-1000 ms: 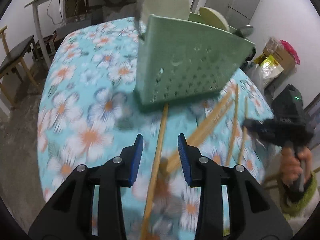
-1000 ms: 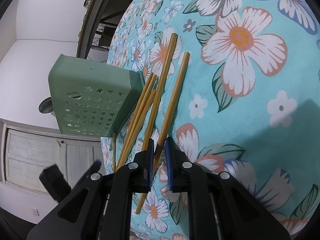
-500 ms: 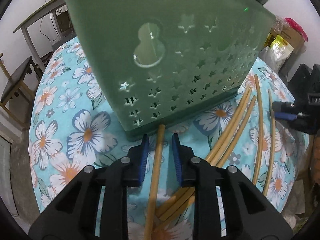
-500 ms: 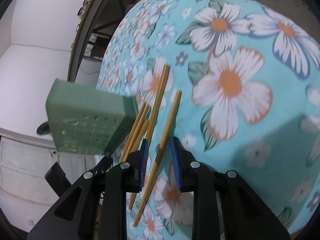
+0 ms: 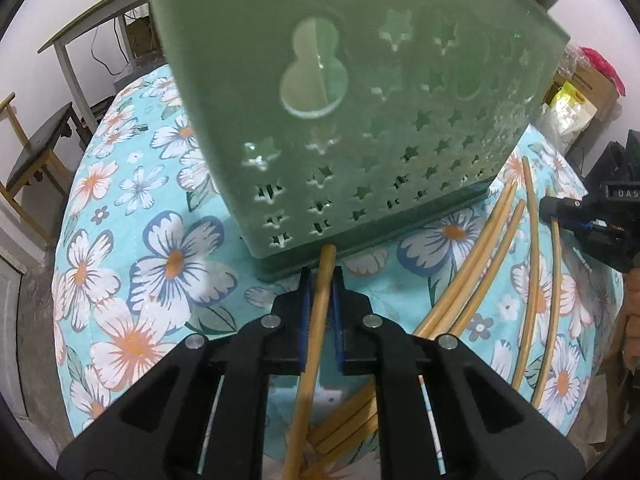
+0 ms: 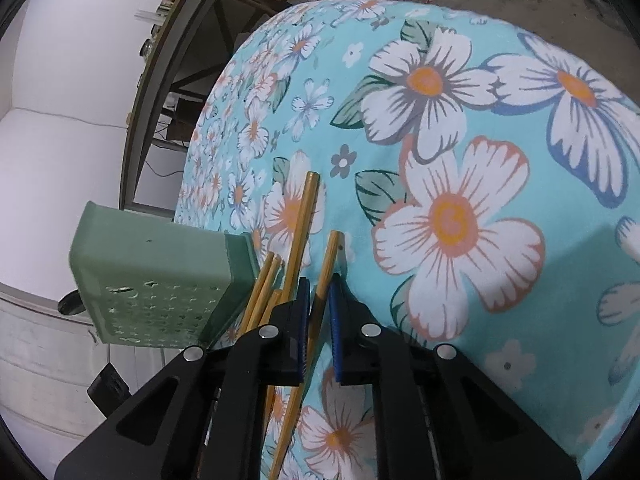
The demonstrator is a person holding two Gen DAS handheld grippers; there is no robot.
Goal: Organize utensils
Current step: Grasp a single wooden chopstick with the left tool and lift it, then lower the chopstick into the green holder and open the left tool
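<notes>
Change since earlier frames: left gripper [image 5: 320,296] has advanced to the foot of the green holder [image 5: 360,120] and narrowed its jaws from wide apart to snug on one chopstick [image 5: 316,340]; right gripper [image 6: 319,312] has likewise come in around the rightmost chopstick [image 6: 326,264].
Left gripper state: clenched on its chopstick, whose tip touches or nearly touches the holder's base at centre frame.
Right gripper state: jaws close on either side of its chopstick; a thin gap shows, so firm contact cannot be confirmed.
Step in hand: picking up chopsticks, one per gripper; judged early in the task.
Next move calls for: lifting clear, tipping each stick upright, lowering it into the holder's open top.
Remaining chopsticks [image 5: 480,264]: loose fan on the floral counter [image 5: 120,220], lower right of frame, just beside the holder.
Holder appearance: pale green plastic, star-shaped perforations, standing upright.
</notes>
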